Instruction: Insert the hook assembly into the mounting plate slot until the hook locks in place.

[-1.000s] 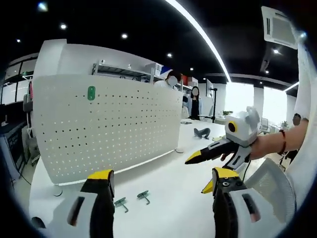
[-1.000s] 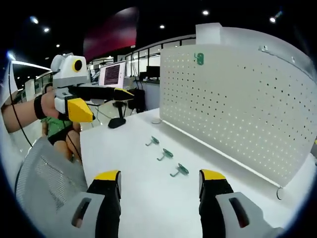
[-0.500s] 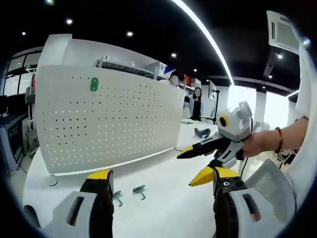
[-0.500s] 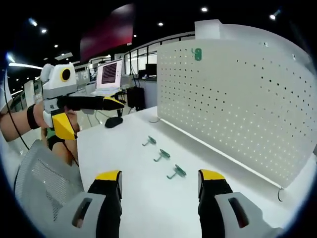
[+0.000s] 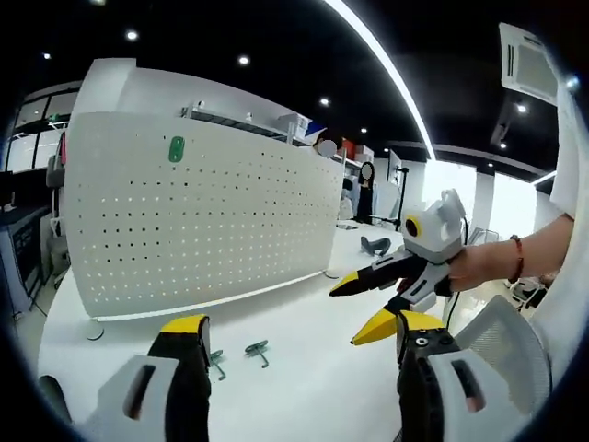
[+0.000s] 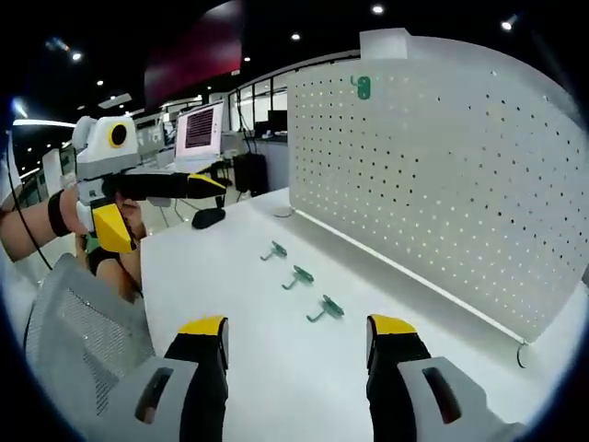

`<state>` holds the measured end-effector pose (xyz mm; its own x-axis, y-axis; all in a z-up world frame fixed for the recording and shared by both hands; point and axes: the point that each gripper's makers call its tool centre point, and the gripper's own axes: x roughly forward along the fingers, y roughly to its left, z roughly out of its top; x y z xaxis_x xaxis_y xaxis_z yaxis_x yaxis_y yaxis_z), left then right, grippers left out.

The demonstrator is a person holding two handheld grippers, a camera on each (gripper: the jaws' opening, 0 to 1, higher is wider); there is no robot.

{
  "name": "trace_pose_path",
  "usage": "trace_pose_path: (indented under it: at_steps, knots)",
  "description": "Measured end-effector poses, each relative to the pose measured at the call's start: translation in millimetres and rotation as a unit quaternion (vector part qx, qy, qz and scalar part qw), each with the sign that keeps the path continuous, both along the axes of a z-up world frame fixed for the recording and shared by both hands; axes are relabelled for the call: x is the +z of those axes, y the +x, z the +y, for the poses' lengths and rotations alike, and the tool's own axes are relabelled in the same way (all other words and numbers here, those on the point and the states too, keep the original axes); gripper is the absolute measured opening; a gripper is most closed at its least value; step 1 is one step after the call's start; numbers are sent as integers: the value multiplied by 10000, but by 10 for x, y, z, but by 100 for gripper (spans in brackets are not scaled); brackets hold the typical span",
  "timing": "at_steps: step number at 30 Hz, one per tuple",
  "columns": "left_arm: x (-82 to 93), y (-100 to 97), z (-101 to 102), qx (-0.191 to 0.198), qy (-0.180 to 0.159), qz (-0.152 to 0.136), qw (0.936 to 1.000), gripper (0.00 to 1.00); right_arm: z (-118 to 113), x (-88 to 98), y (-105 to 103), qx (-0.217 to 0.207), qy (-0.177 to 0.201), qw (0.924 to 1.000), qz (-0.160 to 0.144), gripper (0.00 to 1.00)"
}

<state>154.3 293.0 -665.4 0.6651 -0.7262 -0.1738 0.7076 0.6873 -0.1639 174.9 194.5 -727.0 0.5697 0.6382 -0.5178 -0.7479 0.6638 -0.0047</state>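
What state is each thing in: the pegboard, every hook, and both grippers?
Pegboard: upright on the white table.
Mounted hook: hung near the pegboard's top.
Three loose hooks: lying in a row on the table, untouched.
Left gripper: open, empty.
Right gripper: open, empty.

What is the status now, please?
Left gripper and right gripper open, empty, above table. Three green hooks loose on table; one hook already on pegboard. Path clear.
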Motion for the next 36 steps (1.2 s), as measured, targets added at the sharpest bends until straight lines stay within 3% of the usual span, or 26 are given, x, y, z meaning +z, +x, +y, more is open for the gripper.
trace_pose_path:
  at_steps: [24,28,36]
  knots:
    - [-115,-52,34,-152,199,165,9995,86,108,-200,177,164,-150,9996,191,60]
    - [-125,-57,66,-81,60,239,9997,85,152,-214,197,239,-170,9994,190,59]
    - [-179,-83,45,-54,86,236,9997,86,213,-305,206,387,-291,9984,279,58]
